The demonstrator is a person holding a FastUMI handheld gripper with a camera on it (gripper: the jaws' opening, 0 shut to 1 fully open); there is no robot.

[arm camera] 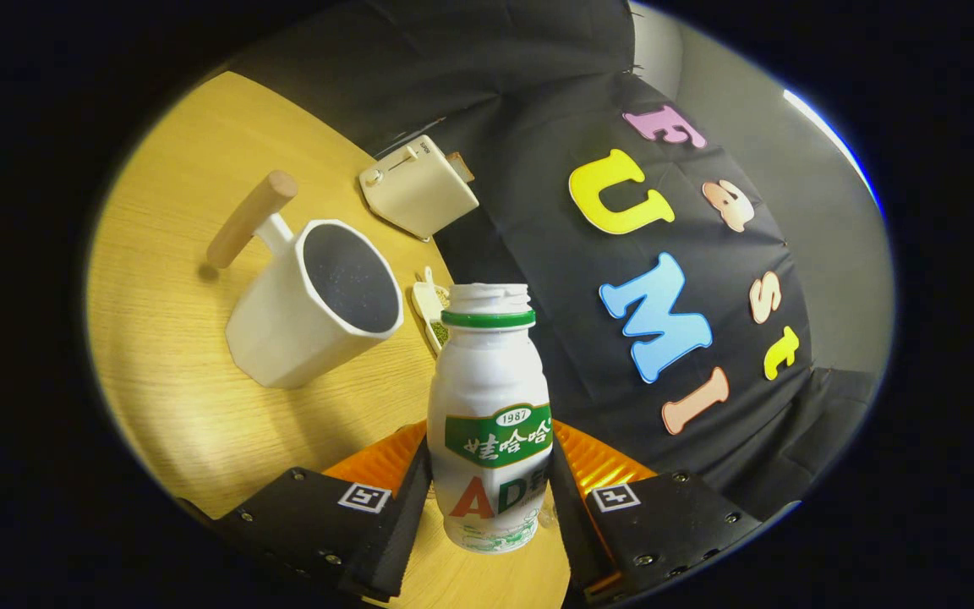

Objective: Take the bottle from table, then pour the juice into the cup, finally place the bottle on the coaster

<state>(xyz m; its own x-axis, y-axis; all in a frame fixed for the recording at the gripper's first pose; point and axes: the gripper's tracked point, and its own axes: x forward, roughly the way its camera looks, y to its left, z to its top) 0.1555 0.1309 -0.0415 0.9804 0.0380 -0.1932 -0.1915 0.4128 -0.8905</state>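
Wooden table [199,355] tilts under the gripper [487,499], whose two fingers press the lower flanks of the white bottle [491,423], clamped upright between them, its cap off. At ten o'clock stands the white cup [314,309]; a toaster [419,186] sits at eleven, beyond it.

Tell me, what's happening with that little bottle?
A person is working a handheld tool whose two fingers are clamped on the sides of a small white bottle with a green collar and no cap. The view is tilted, as if the bottle were leaning toward the white cup with a wooden handle, which stands on the wooden table just beyond. A cream toaster sits further back. No liquid is visible leaving the bottle.
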